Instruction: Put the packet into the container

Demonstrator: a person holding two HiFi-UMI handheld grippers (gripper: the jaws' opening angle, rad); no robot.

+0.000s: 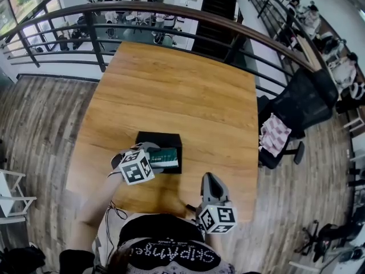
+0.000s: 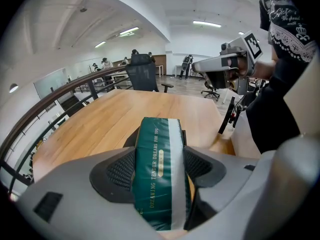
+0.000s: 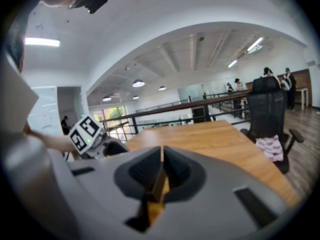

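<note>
A green packet (image 1: 166, 158) with a white stripe is clamped between the jaws of my left gripper (image 1: 155, 157). It hangs over the near right part of a black box-shaped container (image 1: 158, 140) on the wooden table (image 1: 171, 90). In the left gripper view the packet (image 2: 159, 171) stands on edge between the pads, and the container's dark rim (image 2: 130, 139) shows just behind it. My right gripper (image 1: 210, 180) hovers near the table's front edge, right of the container, jaws shut with nothing in them (image 3: 161, 156).
A black office chair (image 1: 299, 110) with a pink checked cloth (image 1: 275, 135) stands just off the table's right edge. A dark railing (image 1: 171, 16) curves behind the far edge. The person's torso is close against the near edge.
</note>
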